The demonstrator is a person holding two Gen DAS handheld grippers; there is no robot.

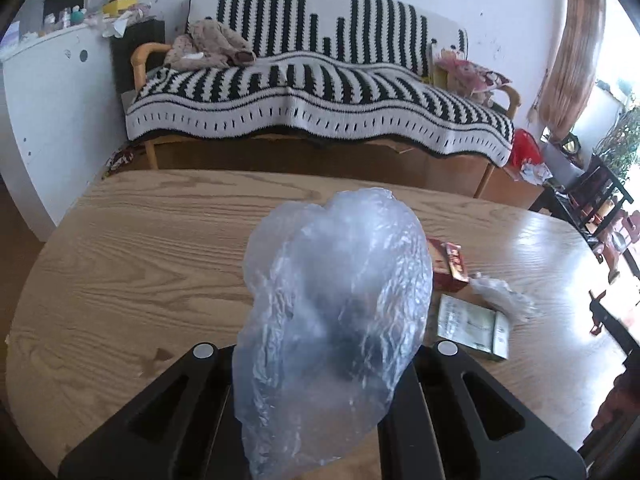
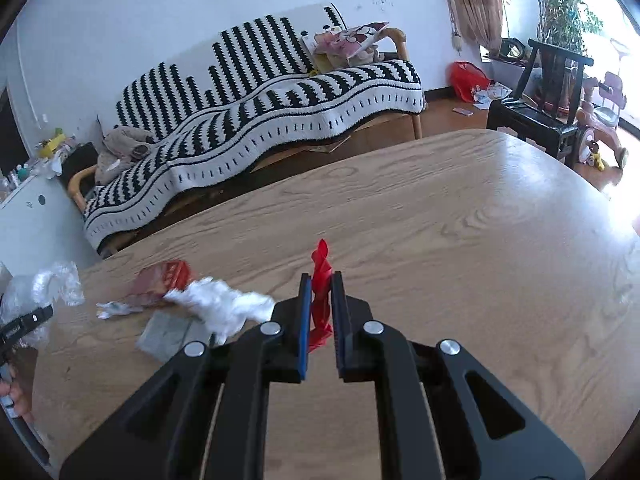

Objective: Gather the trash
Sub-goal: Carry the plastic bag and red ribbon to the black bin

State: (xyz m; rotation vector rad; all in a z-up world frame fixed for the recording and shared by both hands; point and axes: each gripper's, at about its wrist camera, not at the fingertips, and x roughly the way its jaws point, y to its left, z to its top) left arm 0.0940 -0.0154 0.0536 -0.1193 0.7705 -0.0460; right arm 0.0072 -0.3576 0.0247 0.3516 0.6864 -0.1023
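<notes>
In the left wrist view a crumpled clear plastic bag [image 1: 336, 304] rises from between my left gripper's [image 1: 324, 360] black fingers and hides their tips; the gripper is shut on it above the wooden table [image 1: 140, 240]. My right gripper [image 2: 321, 280] is shut on a twisted red plastic scrap [image 2: 321, 296], which is pinched between the blue-edged pads [image 2: 305, 320]. On the table lie a red box [image 1: 448, 266] [image 2: 164, 280], a grey-green box [image 1: 474, 328] [image 2: 166, 334] and crumpled white wrapping [image 1: 502, 294] [image 2: 224, 308]. At the right wrist view's left edge the left gripper [image 2: 24, 326] shows with the clear bag [image 2: 44, 288].
A sofa with a black-and-white striped blanket [image 1: 320, 92] [image 2: 256, 120] stands behind the table. A white cabinet [image 1: 44, 112] is at the left. A dark wooden chair [image 2: 540, 116], toys and a red bag [image 2: 466, 78] stand to the right of the table.
</notes>
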